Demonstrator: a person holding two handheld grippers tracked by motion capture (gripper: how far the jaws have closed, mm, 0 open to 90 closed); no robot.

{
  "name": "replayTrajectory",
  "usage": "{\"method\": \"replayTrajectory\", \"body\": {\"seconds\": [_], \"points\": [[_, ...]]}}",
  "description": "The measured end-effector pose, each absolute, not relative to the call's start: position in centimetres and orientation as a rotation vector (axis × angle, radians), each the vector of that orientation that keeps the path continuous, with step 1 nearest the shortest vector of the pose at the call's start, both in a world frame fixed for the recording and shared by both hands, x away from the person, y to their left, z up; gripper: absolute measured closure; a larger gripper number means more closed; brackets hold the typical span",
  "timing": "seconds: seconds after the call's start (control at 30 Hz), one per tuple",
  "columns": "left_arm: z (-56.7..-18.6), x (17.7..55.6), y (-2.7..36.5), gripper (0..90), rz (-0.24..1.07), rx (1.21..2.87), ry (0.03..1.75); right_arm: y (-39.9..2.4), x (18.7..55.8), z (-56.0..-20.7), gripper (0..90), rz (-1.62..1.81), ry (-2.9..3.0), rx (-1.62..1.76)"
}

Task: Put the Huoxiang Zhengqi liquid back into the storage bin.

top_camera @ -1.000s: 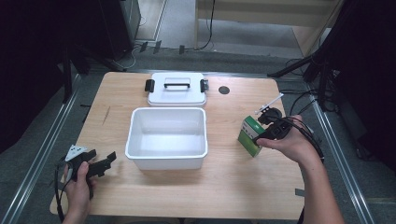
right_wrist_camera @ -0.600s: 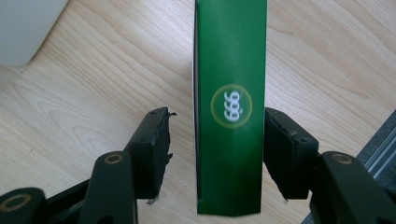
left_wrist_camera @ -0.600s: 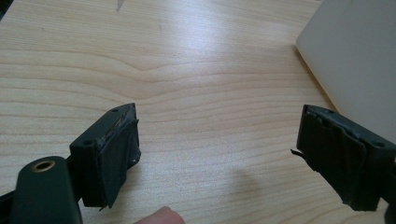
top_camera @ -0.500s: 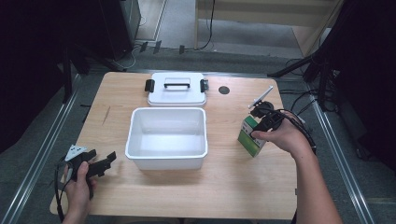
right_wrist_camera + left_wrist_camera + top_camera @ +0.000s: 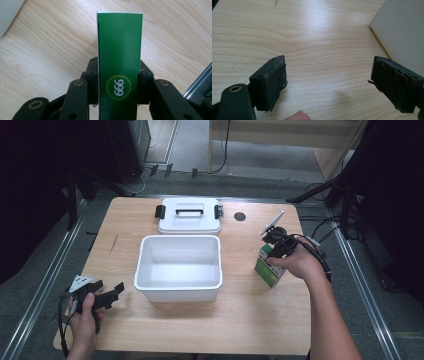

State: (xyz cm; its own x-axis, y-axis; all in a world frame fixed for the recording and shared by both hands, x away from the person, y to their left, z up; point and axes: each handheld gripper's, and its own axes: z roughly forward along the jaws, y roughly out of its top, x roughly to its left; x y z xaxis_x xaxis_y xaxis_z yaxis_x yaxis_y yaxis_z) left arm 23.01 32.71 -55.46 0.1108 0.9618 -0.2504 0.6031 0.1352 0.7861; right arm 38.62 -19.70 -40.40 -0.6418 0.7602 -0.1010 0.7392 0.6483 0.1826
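The right gripper (image 5: 118, 82) has just been closing and its pads now pinch the two narrow sides of the green carton (image 5: 119, 50), whose long axis runs straight out from between the jaws. The carton stands on the table (image 5: 250, 320) just right of the white bin (image 5: 178, 268), well apart from the left gripper (image 5: 102, 292), which rests spread and empty.

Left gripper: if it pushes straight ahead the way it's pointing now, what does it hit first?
Probably the white bin. The left gripper is open over bare table, aimed toward the bin's near wall; depth is hard to judge.
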Motion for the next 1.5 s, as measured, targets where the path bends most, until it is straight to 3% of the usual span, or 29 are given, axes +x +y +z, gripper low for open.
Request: {"method": "replayTrajectory", "body": {"seconds": [0.4, 1.5], "points": [[-55.5, 23.0, 32.7, 13.9, 0.548, 1.562, 1.586, -19.0, 37.2, -39.1, 64.2, 0.198, 2.755, 0.987], [-55.5, 23.0, 32.7, 13.9, 0.547, 1.559, 1.585, -15.1, 33.8, -29.2, 64.4, 0.369, 2.888, 0.423]]}}
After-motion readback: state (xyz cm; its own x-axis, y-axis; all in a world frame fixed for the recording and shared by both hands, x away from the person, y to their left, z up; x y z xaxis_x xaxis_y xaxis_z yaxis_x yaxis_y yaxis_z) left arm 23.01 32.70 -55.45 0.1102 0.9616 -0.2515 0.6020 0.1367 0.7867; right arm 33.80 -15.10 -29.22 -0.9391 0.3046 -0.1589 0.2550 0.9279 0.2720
